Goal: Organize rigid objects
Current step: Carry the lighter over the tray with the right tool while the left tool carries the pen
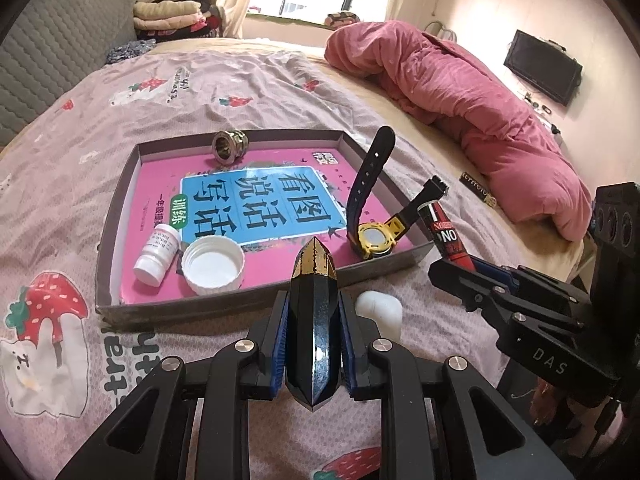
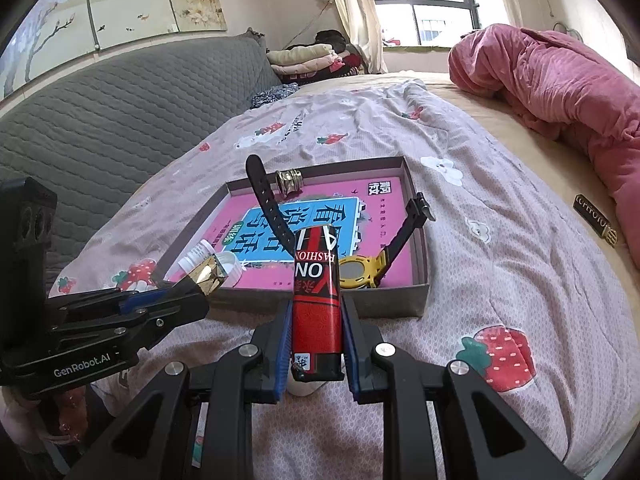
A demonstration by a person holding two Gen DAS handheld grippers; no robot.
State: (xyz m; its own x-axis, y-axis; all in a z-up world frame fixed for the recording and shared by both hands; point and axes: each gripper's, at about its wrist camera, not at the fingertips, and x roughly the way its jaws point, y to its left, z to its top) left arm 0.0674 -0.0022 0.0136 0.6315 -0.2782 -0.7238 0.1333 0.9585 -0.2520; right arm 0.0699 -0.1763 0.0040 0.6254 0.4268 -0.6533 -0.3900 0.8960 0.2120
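My left gripper (image 1: pixel 314 300) is shut on a black faceted stick with a worn gold tip (image 1: pixel 314 268), held just in front of the tray's near wall (image 1: pixel 200 306). My right gripper (image 2: pixel 317 300) is shut on a red and black lighter (image 2: pixel 316 280), also before the tray (image 2: pixel 392 300). The shallow grey tray holds a pink book, a metal ring fitting (image 1: pixel 229 147), a white pill bottle (image 1: pixel 157 254), a white cap (image 1: pixel 213 265) and a yellow watch (image 1: pixel 374 240) with a black strap. The right wrist view shows the left gripper (image 2: pixel 192 296) at the left.
A small white case (image 1: pixel 378 312) lies on the strawberry-print sheet under the grippers. A black bar with gold lettering (image 2: pixel 596 220) lies by the heaped pink quilt (image 2: pixel 560 72) on the right. A grey padded headboard (image 2: pixel 120 120) runs along the left.
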